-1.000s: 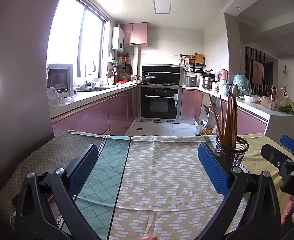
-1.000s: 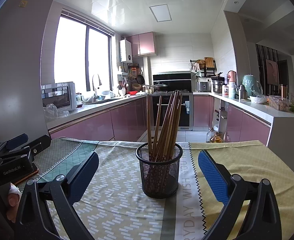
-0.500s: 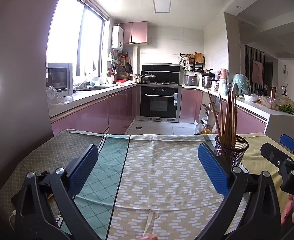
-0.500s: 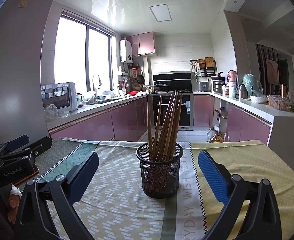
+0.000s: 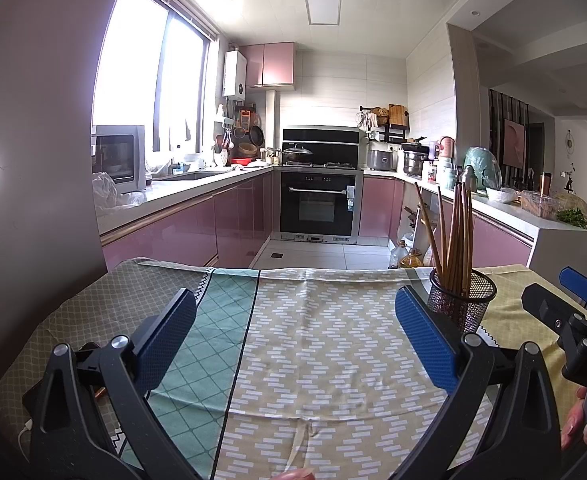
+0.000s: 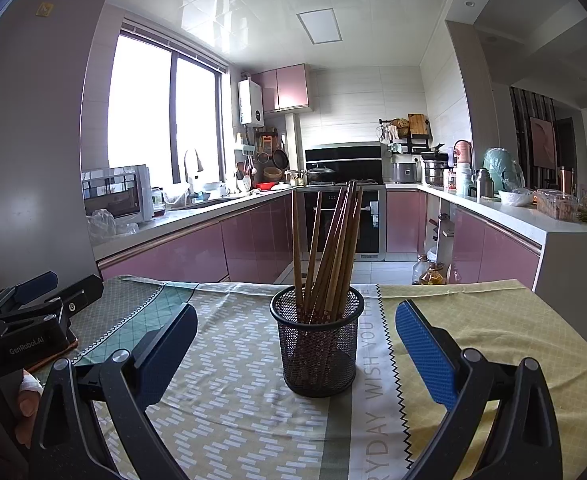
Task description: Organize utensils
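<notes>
Tablecloth (image 6: 493, 340) lies bare around mesh holder (image 6: 317, 352), seemingly clear of edges.

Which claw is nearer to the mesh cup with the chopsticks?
Right. The right claw is open, facing the mesh cup just ahead, centred between its fingers. The left claw is open farther left; the cup lies beyond its right finger.

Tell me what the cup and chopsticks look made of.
Cup: black wire mesh, likely metal; you can see the sticks through its wall. Chopsticks: brown and matte with a grain-like look, probably wood or bamboo; the patterned lower ends may be lacquered.
</notes>
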The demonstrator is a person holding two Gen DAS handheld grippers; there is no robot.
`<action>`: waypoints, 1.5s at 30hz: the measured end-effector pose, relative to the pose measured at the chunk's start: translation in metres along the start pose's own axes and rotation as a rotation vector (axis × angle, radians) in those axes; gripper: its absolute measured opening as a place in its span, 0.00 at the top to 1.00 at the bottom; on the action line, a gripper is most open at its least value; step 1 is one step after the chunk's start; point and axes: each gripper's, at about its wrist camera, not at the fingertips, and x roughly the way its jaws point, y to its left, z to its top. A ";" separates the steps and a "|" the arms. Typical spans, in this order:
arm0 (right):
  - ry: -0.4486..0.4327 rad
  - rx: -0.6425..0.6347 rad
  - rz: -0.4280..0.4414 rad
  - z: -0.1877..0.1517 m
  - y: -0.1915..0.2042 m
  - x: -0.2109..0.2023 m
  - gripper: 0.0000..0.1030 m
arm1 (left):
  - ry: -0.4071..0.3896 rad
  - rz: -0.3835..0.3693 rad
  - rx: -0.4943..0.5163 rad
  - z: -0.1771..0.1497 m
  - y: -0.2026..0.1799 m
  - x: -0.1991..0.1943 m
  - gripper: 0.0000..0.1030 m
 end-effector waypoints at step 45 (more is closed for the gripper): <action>-0.003 0.005 -0.002 -0.001 0.001 0.002 0.07 | 0.005 -0.001 0.002 -0.001 -0.001 0.001 0.05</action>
